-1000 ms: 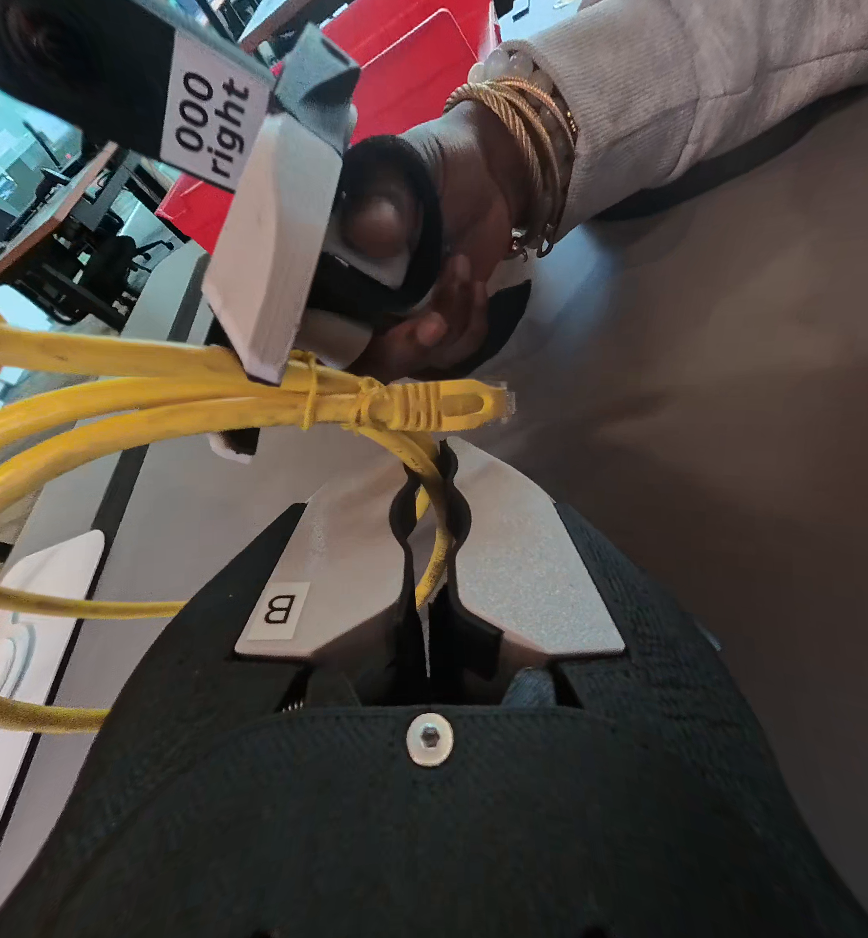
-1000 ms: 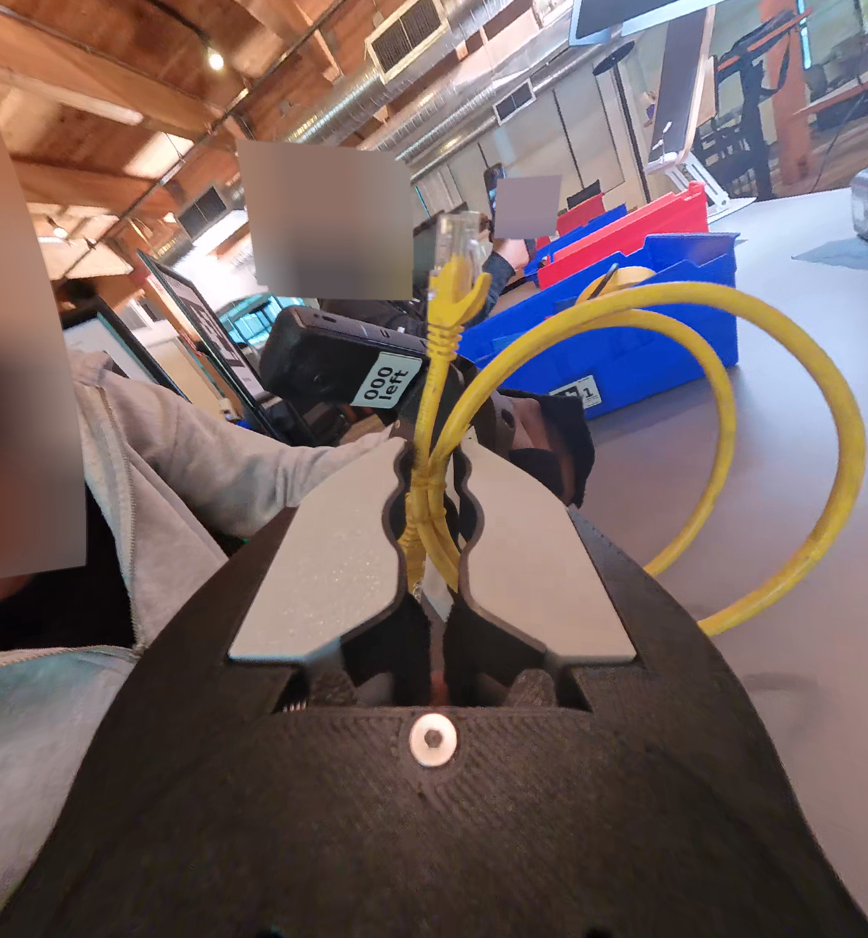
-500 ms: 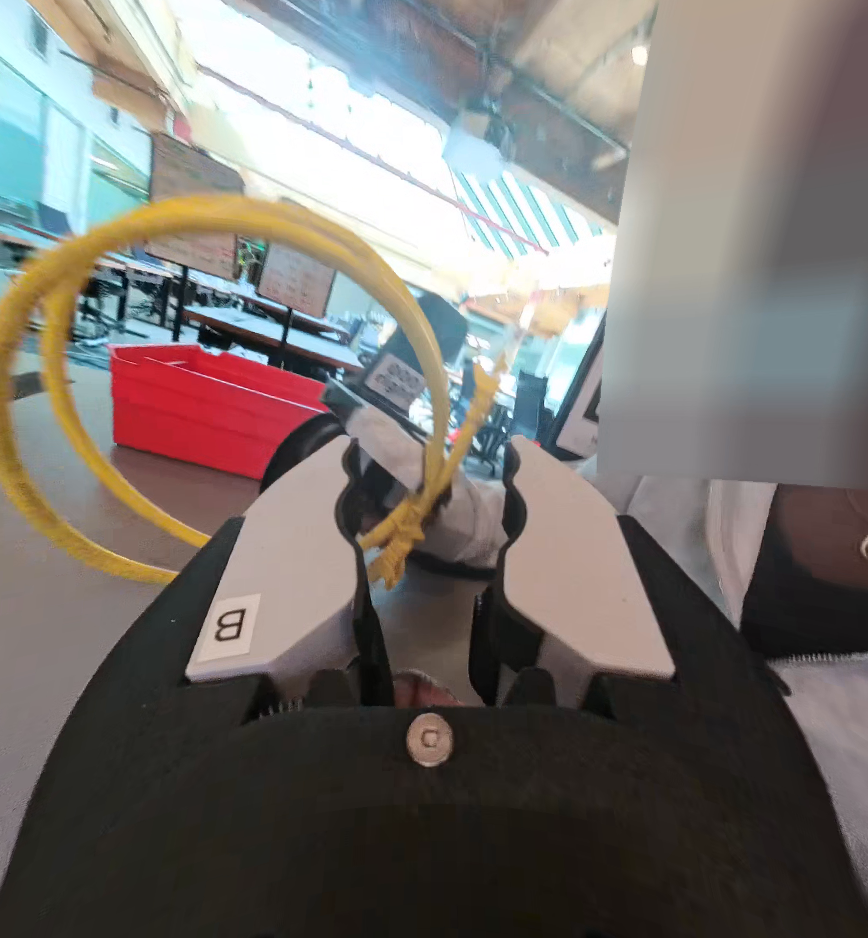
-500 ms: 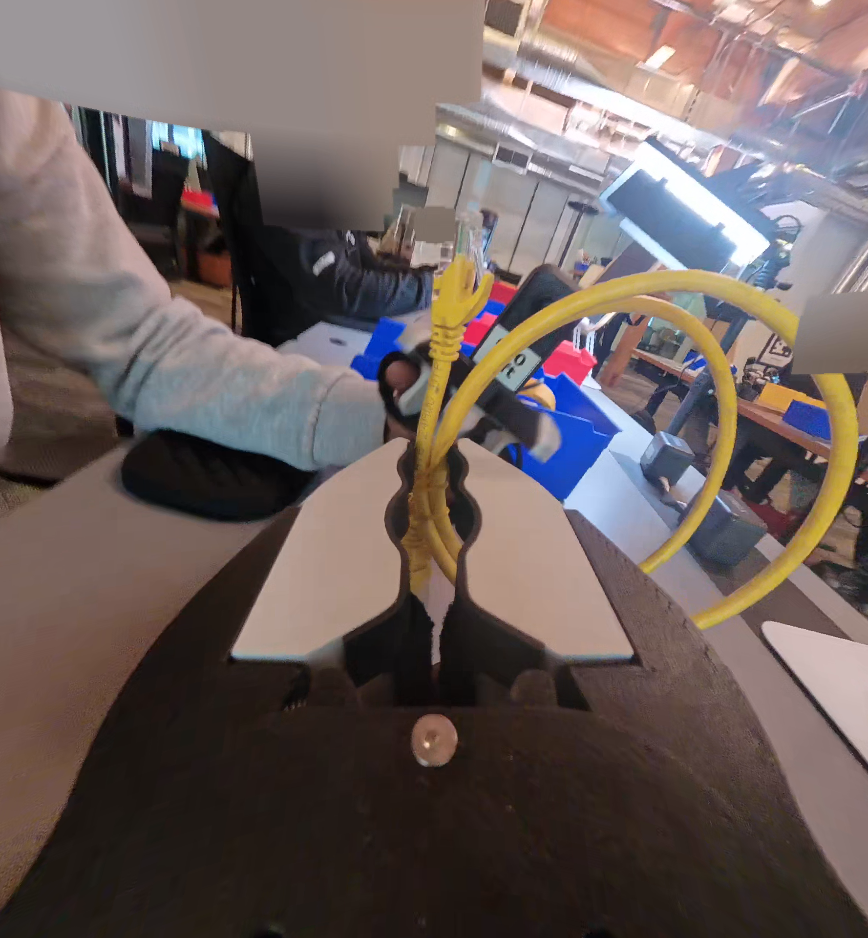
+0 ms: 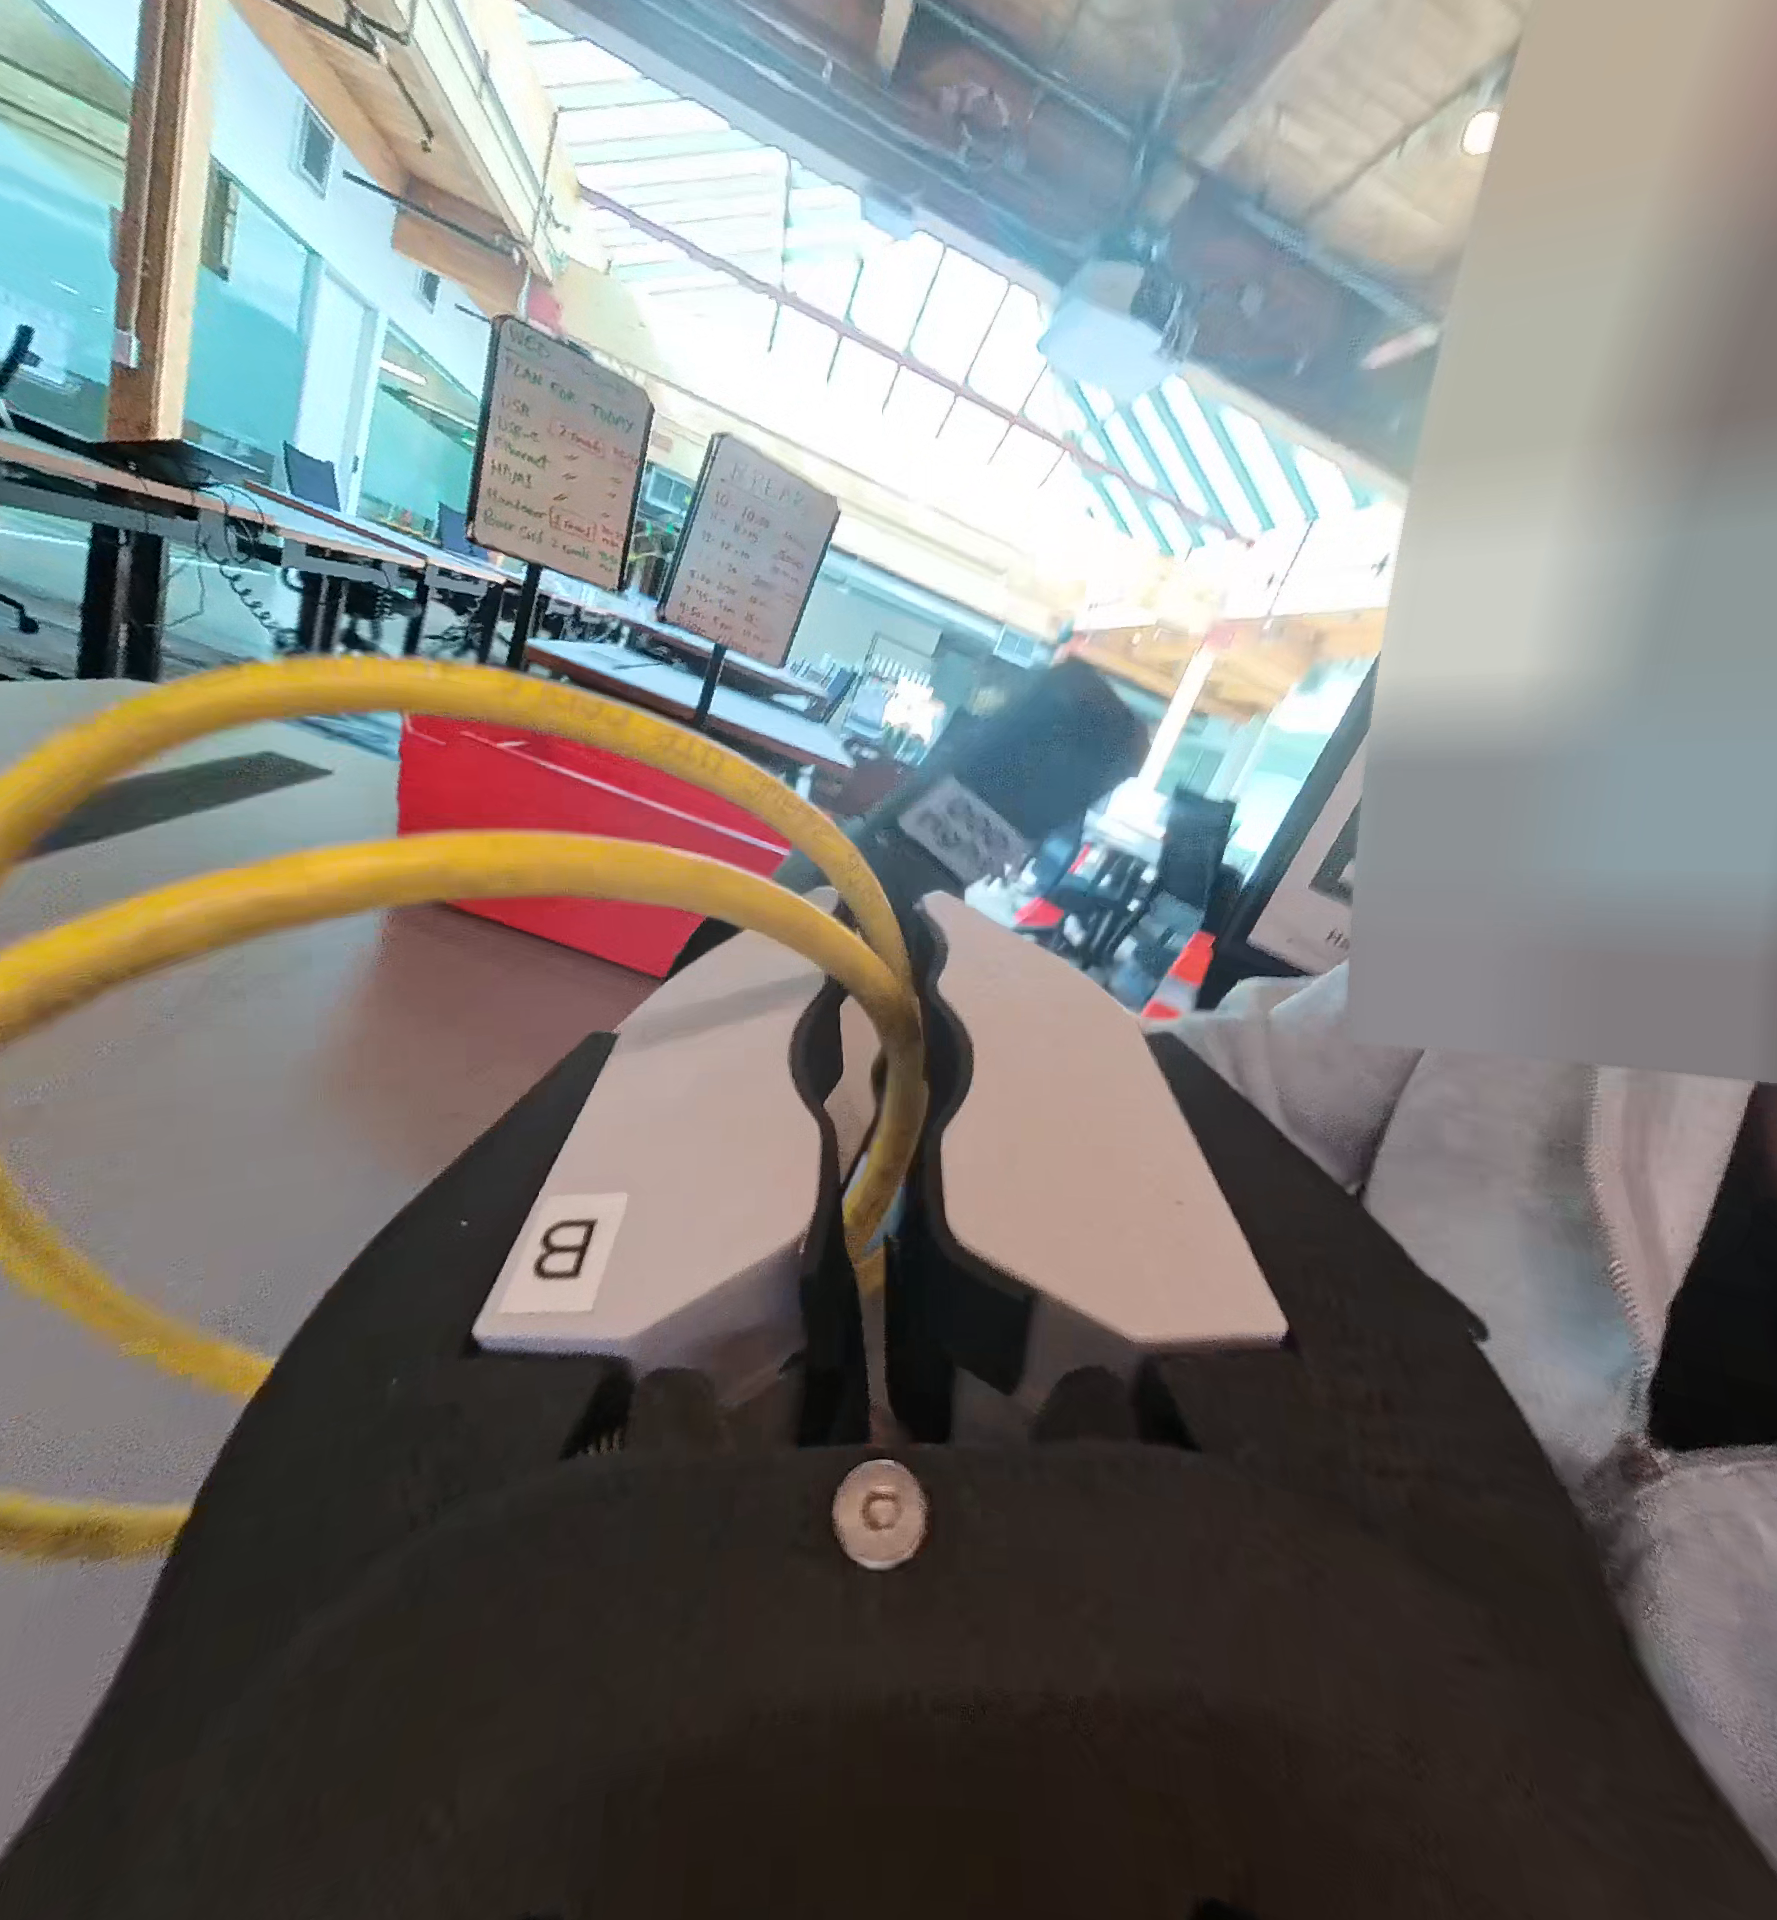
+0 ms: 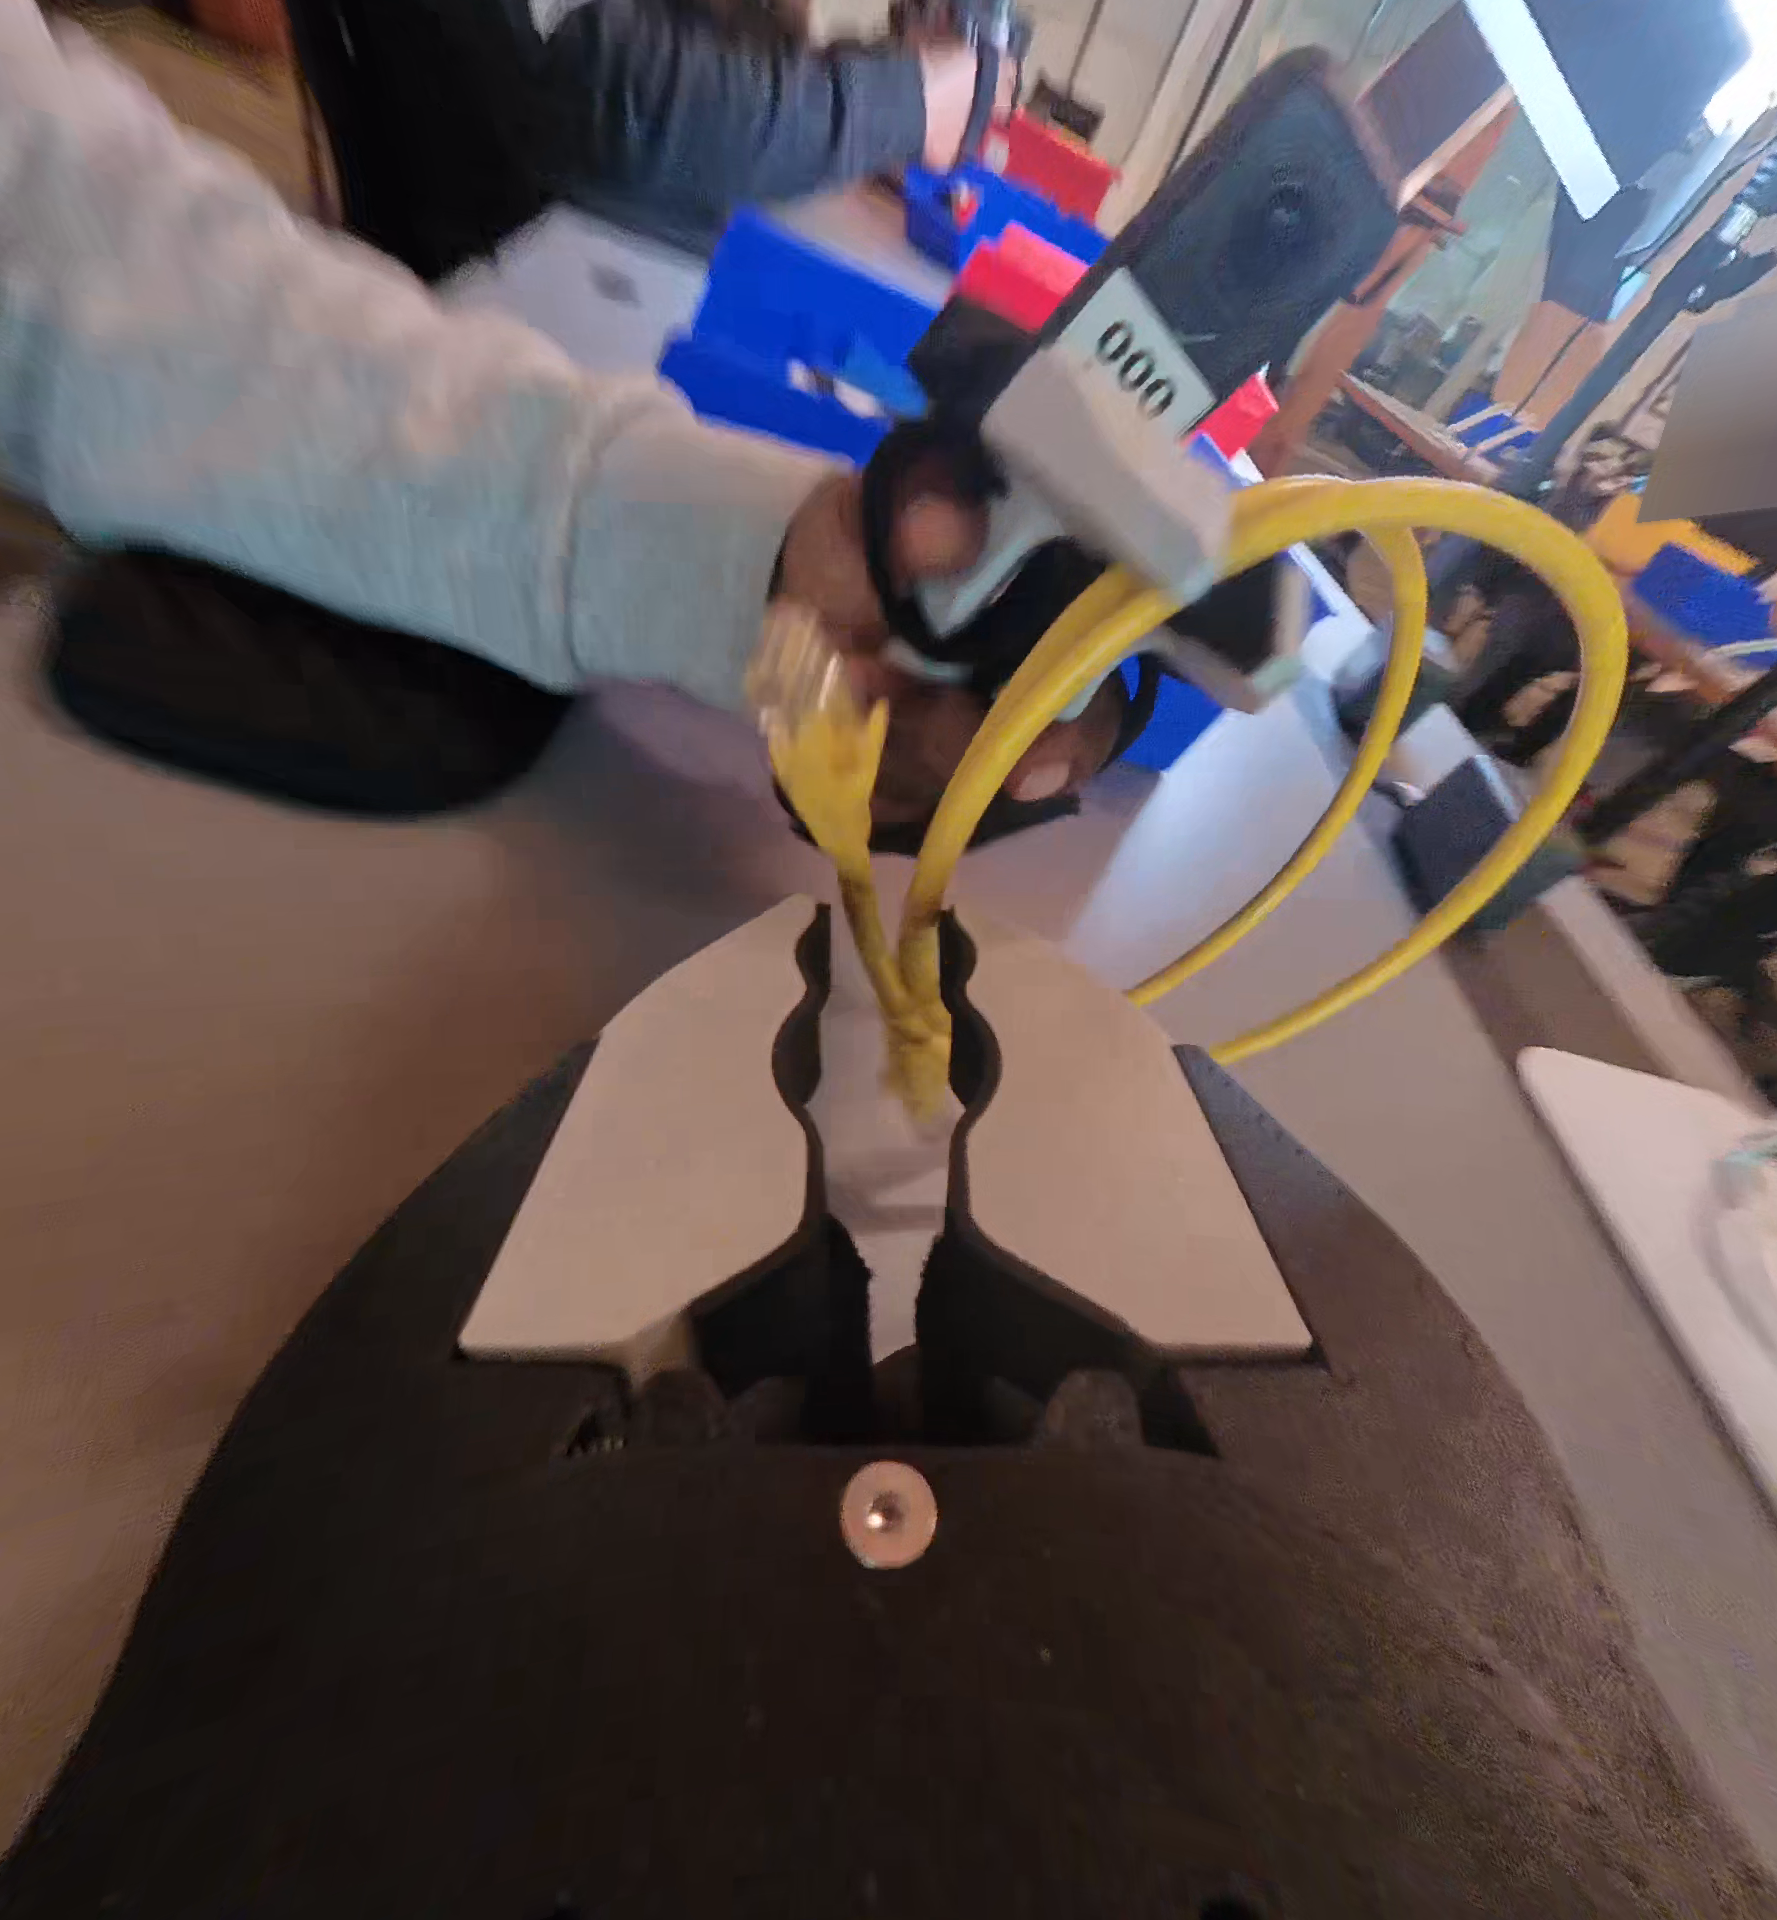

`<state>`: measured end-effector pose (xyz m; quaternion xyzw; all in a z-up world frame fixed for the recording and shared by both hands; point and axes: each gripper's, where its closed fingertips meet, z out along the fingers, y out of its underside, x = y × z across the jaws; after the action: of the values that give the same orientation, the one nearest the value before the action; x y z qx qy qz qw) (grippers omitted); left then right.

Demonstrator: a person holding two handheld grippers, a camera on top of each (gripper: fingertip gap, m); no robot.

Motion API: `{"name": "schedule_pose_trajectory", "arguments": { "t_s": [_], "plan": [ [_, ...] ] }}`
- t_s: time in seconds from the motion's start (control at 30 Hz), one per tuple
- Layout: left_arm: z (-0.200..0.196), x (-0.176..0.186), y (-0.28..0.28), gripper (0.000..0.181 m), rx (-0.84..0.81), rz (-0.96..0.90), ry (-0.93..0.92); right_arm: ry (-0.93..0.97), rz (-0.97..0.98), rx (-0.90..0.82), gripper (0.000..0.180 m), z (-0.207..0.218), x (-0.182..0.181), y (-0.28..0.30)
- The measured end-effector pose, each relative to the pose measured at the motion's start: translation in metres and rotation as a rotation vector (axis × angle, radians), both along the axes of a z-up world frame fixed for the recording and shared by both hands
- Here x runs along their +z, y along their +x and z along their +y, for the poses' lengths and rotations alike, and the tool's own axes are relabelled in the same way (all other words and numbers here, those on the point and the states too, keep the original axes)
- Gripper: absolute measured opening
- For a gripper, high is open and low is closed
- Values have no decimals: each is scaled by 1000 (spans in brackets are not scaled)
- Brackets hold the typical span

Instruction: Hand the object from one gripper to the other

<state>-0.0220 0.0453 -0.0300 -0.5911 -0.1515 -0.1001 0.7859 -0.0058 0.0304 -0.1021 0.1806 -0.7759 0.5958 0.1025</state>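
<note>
From my left wrist view, my left gripper [image 5: 879,1049] has its grey fingers clamped on a strand of the coiled yellow network cable [image 5: 364,862], whose loops arc out to the left above the grey table [image 5: 240,1091], with a red plastic bin [image 5: 551,821] beyond. From my right wrist view, my right gripper [image 6: 884,997] has its fingers slightly apart around the cable's tied end without squeezing it, the clear plug [image 6: 796,665] sticking up ahead, while my left gripper pinches the loop farther off.
</note>
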Motion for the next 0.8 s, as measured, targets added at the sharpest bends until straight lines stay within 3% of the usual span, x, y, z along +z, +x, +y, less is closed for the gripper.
{"name": "schedule_pose_trajectory", "arguments": {
  "t_s": [0.03, 0.2, 0.33, 0.5, 0.67, 0.8],
  "plan": [
    [2, -4, -1, 8, 20, 33, -41, -36, -98, 26, 24, 1, 7, 2],
    [15, -35, 0, 5, 116, 278, -318, -191, -601, 135, 57, 13, 39, -3],
    [32, -71, 13, 5, 49, 425, -570, -188, -757, 141, 64, 9, 36, -6],
    [39, -119, 23, 6, -29, 617, -868, -198, -761, 176, 50, 0, 42, 9],
    [37, -130, 23, 6, -31, 726, -960, -159, -680, 138, 11, -9, 28, 12],
    [32, -130, 11, 6, 42, 757, -997, -158, -568, 119, 9, -7, 27, 11]
  ]
}}
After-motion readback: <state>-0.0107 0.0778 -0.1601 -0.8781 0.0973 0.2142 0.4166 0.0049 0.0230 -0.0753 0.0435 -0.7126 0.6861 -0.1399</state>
